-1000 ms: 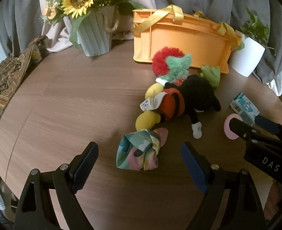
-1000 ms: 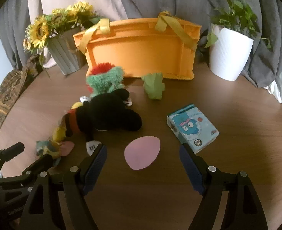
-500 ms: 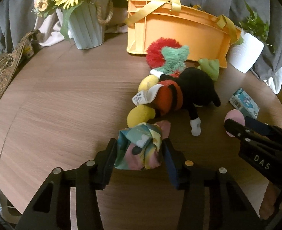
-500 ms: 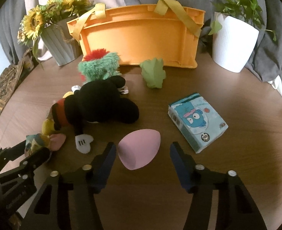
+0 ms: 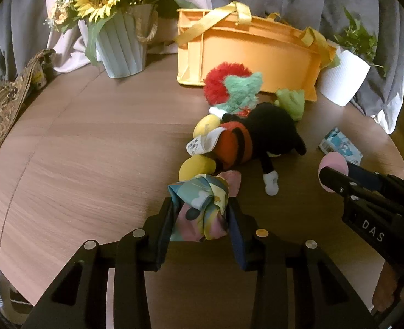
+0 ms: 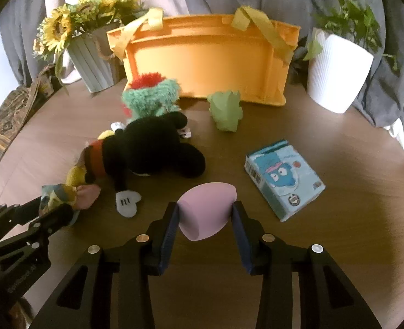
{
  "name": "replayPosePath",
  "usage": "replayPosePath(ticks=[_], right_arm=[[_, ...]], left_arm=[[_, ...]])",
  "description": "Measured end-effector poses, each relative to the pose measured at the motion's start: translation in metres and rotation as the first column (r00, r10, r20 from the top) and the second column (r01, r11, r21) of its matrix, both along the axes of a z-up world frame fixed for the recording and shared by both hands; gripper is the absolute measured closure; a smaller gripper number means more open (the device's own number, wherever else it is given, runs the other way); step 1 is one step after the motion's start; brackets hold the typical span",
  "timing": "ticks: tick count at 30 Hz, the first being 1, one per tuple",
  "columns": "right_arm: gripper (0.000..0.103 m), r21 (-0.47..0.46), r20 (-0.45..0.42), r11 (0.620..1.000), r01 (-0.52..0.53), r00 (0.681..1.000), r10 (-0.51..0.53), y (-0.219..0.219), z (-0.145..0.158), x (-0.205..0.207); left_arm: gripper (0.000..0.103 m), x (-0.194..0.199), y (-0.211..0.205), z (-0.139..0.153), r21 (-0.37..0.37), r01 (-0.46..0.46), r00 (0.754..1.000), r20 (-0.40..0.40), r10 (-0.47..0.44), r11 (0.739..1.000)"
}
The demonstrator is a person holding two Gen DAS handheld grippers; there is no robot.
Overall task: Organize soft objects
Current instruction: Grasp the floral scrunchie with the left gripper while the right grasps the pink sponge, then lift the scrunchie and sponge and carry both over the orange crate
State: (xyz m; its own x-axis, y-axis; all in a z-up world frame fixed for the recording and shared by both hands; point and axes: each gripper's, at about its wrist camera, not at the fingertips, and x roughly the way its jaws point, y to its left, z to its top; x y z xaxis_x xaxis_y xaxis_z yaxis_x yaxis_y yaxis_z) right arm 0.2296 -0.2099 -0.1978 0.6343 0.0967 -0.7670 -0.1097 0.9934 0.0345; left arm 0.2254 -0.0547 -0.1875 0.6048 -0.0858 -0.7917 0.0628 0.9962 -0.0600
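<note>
Fingers closing both sides: L gripper (image 5: 200, 213) pinching cloth bundle (image 5: 202, 208), R gripper (image 6: 206, 218) pinching pink sponge (image 6: 206, 211).

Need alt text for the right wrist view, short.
The right gripper is closing on a pink egg-shaped sponge on a round wooden table. Beyond lie a black plush toy, a blue tissue pack and an orange basket.
</note>
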Motion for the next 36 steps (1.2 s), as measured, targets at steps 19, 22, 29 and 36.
replayPosePath(ticks=[19, 22, 29, 36], right_arm=[[0.062, 0.058, 0.173, 0.998, 0.041, 0.984, -0.05, -0.007, 0.082, -0.012], [0.062, 0.064, 0.207, 0.997, 0.052, 0.976, -0.064, -0.008, 0.095, -0.012], [0.062, 0.07, 0.283, 0.994, 0.08, 0.954, -0.096, -0.01, 0.123, -0.01], [0.062, 0.077, 0.355, 0.991, 0.106, 0.926, -0.126, -0.012, 0.149, -0.004]], left_arm=[[0.065, -0.001, -0.005, 0.09, -0.027, 0.064, 0.972, 0.23, -0.056, 0.998], [0.065, 0.004, -0.006, 0.103, -0.023, 0.076, 0.962, 0.265, -0.067, 0.997], [0.065, 0.014, -0.008, 0.129, -0.031, 0.103, 0.937, 0.339, -0.086, 0.994], [0.065, 0.027, -0.01, 0.153, -0.029, 0.128, 0.908, 0.407, -0.105, 0.991]])
